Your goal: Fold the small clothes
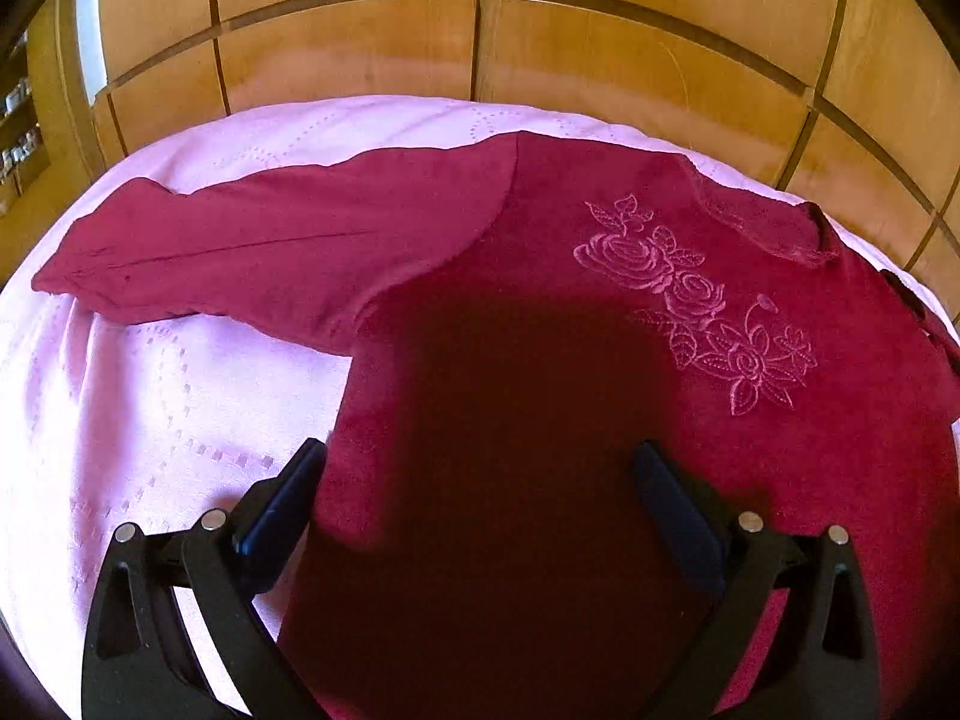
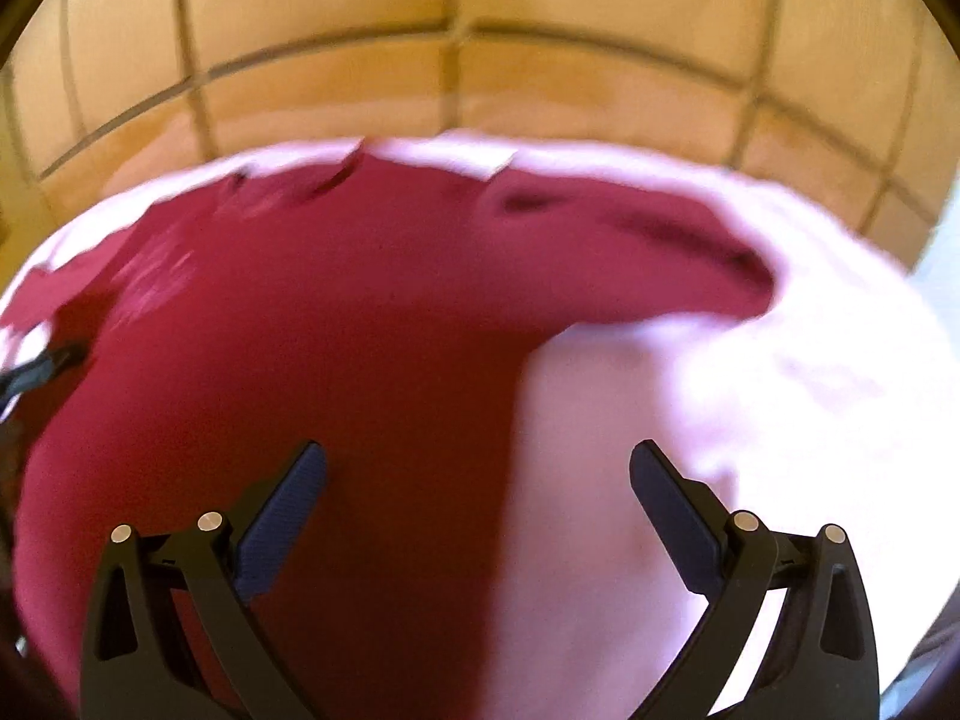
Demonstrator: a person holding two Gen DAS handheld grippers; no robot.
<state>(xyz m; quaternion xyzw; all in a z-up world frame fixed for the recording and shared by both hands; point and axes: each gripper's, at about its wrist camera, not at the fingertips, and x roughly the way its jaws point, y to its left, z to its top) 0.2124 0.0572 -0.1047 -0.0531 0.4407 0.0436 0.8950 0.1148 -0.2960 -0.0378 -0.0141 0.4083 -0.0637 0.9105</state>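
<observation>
We hold both tongs spread apart, gripping nothing. Ahead of the left tongs [image 1: 477, 462] the maroon top [image 1: 600, 300] lies flat on the pink bedspread [image 1: 150, 408]; its side edge runs between the right tongs [image 2: 477, 462], blurred there.

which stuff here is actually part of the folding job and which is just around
Part of the job:
- dark red top with rose embroidery, spread flat
- its long sleeve, stretched out sideways
- left claw, open over the top's side edge
- right claw, open over the other edge

Just around:
- pink bedspread under the top
- wooden panelled headboard behind
</observation>
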